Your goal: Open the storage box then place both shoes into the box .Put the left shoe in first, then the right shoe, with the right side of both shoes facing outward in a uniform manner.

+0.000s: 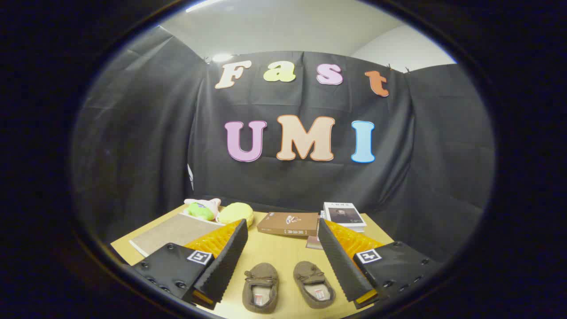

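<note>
Two brown shoes [288, 285] lie side by side on the table [274, 252], between the gripper's [281, 237] wide-spread, empty fingers; a brown box [288, 223] sits beyond.

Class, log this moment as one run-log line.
gripper: open, empty | pair of brown suede shoes: between fingers, on wooden table | brown box: beyond, closed

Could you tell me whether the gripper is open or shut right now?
Open: the gripper has its fingers spread wide, with both shoes lying on the table between them.

Tool [283, 266] fingers hide mat [172, 232] corner (book [315, 242] mostly too).
</note>
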Available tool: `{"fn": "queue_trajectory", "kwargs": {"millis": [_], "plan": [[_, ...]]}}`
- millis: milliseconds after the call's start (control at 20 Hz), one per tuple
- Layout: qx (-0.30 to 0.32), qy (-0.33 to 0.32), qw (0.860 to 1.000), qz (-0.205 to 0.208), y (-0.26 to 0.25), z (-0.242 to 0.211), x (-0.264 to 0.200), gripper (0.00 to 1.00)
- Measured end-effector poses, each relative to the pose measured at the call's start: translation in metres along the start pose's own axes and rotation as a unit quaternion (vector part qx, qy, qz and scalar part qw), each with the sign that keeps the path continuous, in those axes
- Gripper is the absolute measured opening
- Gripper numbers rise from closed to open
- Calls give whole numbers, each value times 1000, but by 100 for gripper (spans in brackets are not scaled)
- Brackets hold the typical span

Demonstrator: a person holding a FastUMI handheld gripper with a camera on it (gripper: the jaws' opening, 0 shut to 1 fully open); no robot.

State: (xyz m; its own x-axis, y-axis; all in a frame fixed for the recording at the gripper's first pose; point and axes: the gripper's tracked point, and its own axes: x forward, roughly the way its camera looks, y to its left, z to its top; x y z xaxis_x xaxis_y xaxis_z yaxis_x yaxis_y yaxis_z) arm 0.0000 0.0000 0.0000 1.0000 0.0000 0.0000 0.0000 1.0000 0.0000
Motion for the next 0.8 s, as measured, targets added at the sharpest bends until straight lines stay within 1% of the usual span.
{"fn": "queue_trajectory", "kwargs": {"millis": [300, 600, 800], "plan": [[43, -14, 999, 3, -6, 11, -4, 98], [125, -20, 992, 30, 4, 6, -11, 98], [150, -8, 988, 38, 7, -6, -16, 98]]}}
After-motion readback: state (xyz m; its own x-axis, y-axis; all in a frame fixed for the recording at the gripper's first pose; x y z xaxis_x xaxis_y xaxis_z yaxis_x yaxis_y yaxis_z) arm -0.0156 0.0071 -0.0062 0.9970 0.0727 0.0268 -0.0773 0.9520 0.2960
